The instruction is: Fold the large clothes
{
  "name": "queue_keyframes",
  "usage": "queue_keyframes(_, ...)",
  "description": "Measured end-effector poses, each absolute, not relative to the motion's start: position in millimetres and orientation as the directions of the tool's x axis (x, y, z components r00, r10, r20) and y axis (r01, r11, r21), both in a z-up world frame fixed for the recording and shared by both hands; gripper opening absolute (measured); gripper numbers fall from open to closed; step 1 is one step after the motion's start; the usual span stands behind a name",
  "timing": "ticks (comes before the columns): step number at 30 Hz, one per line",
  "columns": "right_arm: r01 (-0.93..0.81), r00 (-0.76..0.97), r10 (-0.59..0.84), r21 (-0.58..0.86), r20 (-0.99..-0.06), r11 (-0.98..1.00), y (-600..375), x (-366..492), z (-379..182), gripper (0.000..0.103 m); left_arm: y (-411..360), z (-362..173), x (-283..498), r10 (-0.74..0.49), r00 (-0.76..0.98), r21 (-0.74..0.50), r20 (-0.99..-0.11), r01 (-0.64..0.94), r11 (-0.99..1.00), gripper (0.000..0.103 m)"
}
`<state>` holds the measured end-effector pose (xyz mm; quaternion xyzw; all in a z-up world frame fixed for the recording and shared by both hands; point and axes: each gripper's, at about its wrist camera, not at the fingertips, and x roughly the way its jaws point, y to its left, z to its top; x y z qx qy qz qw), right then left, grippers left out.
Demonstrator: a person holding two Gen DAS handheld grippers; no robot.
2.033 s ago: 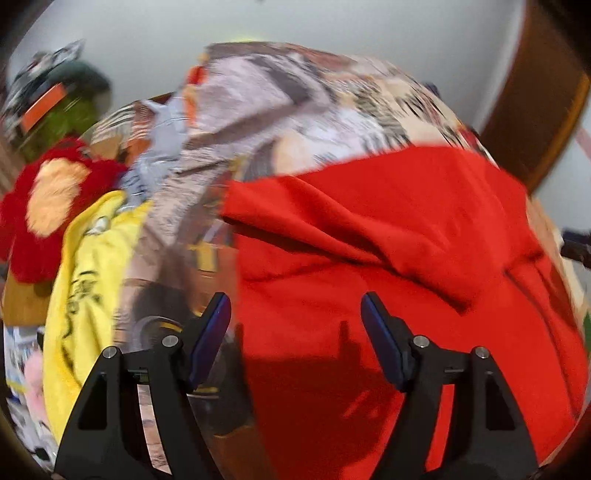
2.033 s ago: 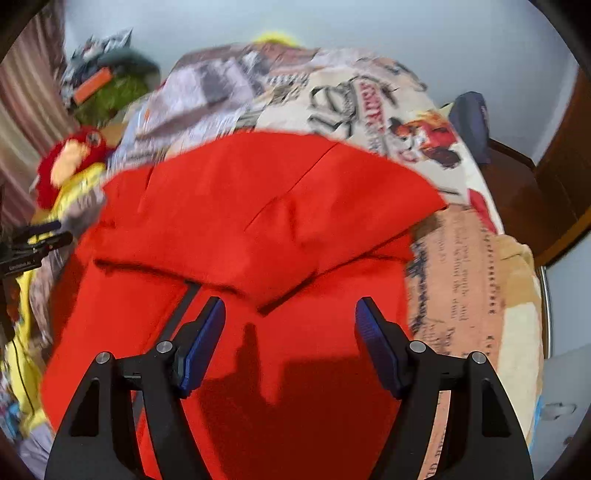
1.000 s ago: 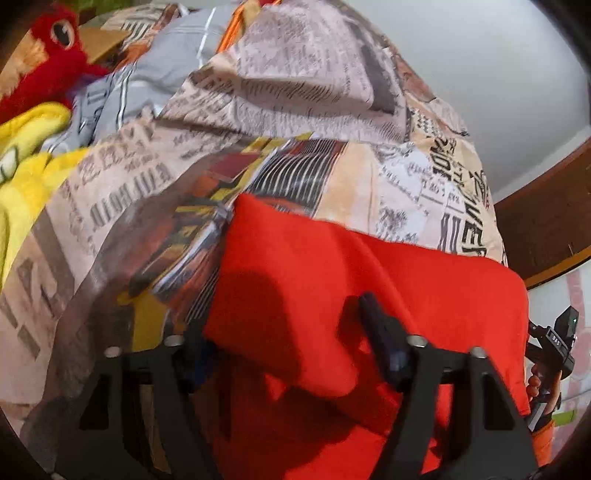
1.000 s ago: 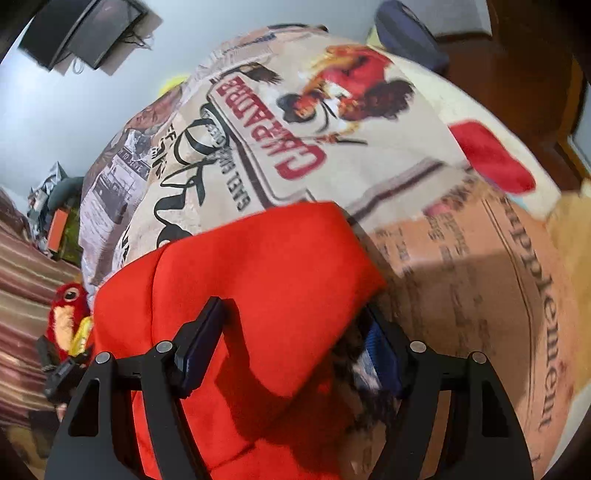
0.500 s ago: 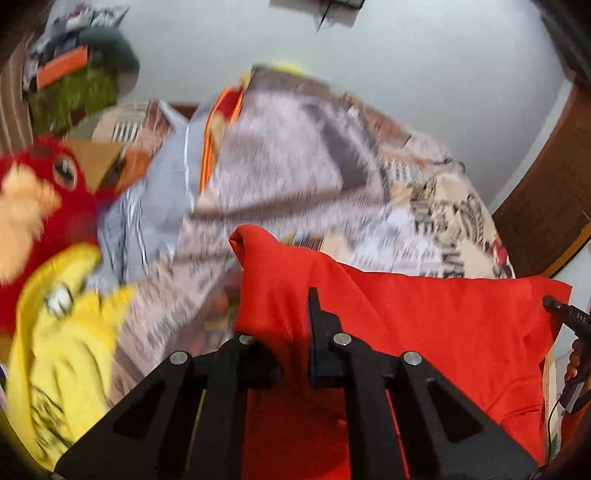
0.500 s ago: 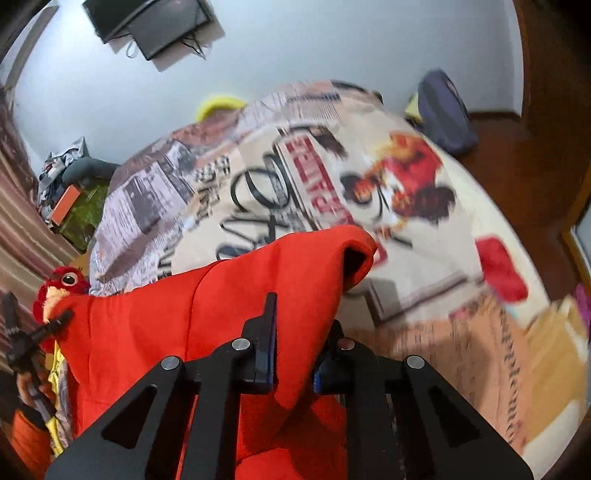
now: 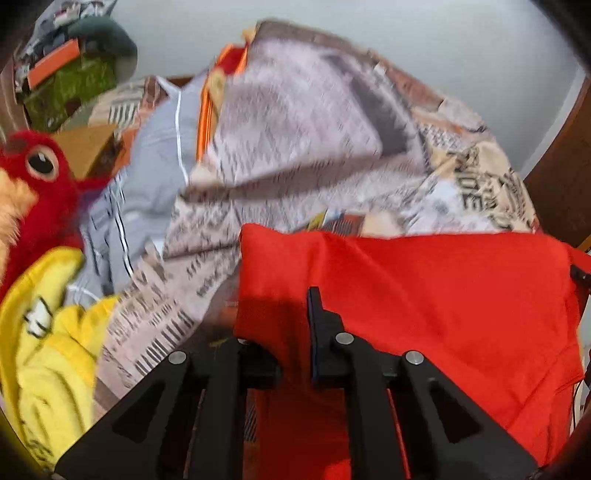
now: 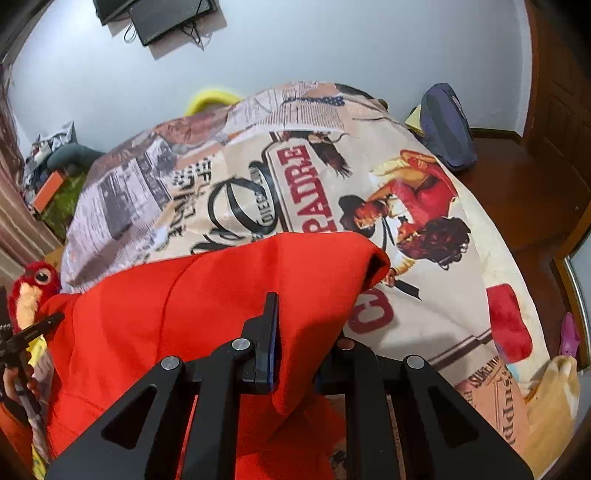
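Note:
A large red garment (image 7: 443, 295) hangs stretched between my two grippers above a bed with a newspaper-print cover (image 7: 303, 147). My left gripper (image 7: 291, 325) is shut on the garment's left corner; the cloth drapes over its left finger and hides it. In the right wrist view my right gripper (image 8: 299, 332) is shut on the right corner of the red garment (image 8: 207, 310); its right finger is hidden under the cloth. The garment's lower part hangs below both grippers.
A red plush bird (image 7: 33, 184), a yellow garment (image 7: 48, 339) and grey cloth (image 7: 147, 173) lie at the bed's left side. A dark blue bag (image 8: 447, 129) lies on the wooden floor beyond the bed (image 8: 258, 166). A dark screen (image 8: 162, 18) hangs on the wall.
Both grippers went from open over the flat red garment to shut on its two corners. They have since lifted it off the bed, and it now hangs spread between them.

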<state>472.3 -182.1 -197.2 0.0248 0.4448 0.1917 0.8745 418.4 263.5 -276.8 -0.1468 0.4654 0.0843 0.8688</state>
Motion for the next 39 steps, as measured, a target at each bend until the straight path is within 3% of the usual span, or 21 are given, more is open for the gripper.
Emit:
queue_keyframes(14, -0.301, 0.549, 0.239, 0.077, -0.801, 0.95, -184.1, 458.3, -199.4, 0.022, 252.7, -297.6, 400.4, 0.026, 0.472, -0.131, -0.881, -0.298, 0.946, 0.027)
queue_keyframes(16, -0.293, 0.537, 0.203, 0.045, -0.819, 0.955, -184.7, 453.2, -196.1, 0.029, 251.0, -292.5, 394.1, 0.031, 0.465, -0.124, -0.885, -0.298, 0.946, 0.027)
queue_keyframes(23, -0.325, 0.505, 0.177, 0.004, -0.845, 0.946, -190.9, 419.3, -171.4, 0.037, 242.6, -246.3, 368.1, 0.078, 0.491, -0.08, -0.868, -0.293, 0.953, 0.028)
queue_keyframes(27, -0.342, 0.567, 0.173, -0.04, -0.805, 0.939, -194.1, 387.4, -141.7, 0.05, 231.2, -207.8, 347.4, 0.102, 0.537, -0.054, -0.837, -0.268, 0.962, 0.039)
queue_keyframes(32, -0.373, 0.604, 0.23, -0.015, -0.763, 0.928, -195.5, 350.8, -107.4, 0.054, 216.2, -165.4, 316.9, 0.095, 0.591, -0.056, -0.801, -0.232, 0.971, 0.051)
queue_keyframes(34, -0.382, 0.623, 0.236, -0.027, -0.746, 0.924, -194.2, 335.6, -96.0, 0.064, 210.1, -151.1, 299.9, 0.087, 0.614, -0.061, -0.784, -0.217, 0.974, 0.056)
queue_keyframes(39, -0.418, 0.665, 0.257, -0.064, -0.701, 0.906, -189.8, 293.7, -74.7, 0.076, 194.4, -133.1, 263.5, 0.06, 0.634, -0.071, -0.771, -0.179, 0.981, 0.063)
